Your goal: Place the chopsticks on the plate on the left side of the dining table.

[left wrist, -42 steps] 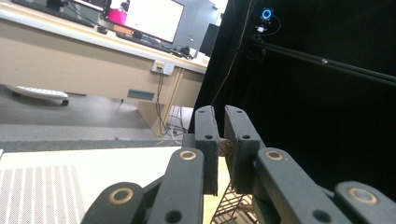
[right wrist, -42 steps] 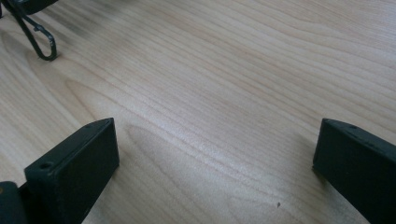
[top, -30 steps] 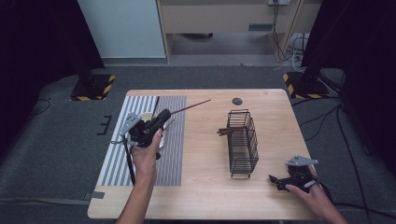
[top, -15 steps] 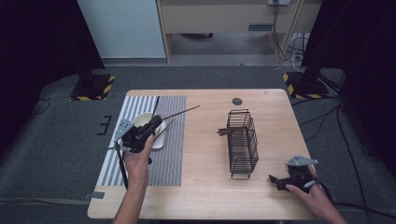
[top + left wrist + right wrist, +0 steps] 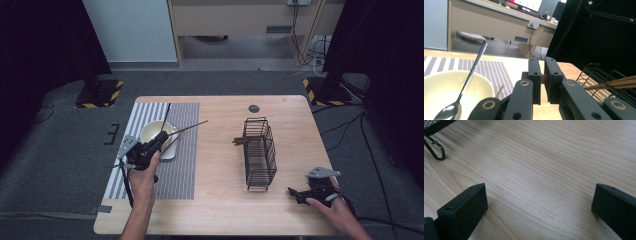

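the counter [image 5: 549,157] is pale wood with a fine grain and a soft satin sheen. the bowl [image 5: 439,85] looks like smooth, cream, glazed ceramic, and the spoon [image 5: 464,90] in it is polished, mirror-bright metal. the placemat [image 5: 185,150] seems woven cloth, striped and matt. the basket [image 5: 260,150] is thin black-coated wire. the chopsticks [image 5: 187,128] are dark, dull wood. the left tongs [image 5: 542,80] are matt black plastic.

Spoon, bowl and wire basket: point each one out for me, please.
spoon [image 5: 471,75], left gripper view, middle of its handle.
bowl [image 5: 482,83], left gripper view, its cream rim on the near right side.
wire basket [image 5: 260,155], high view, the black bars of its side.
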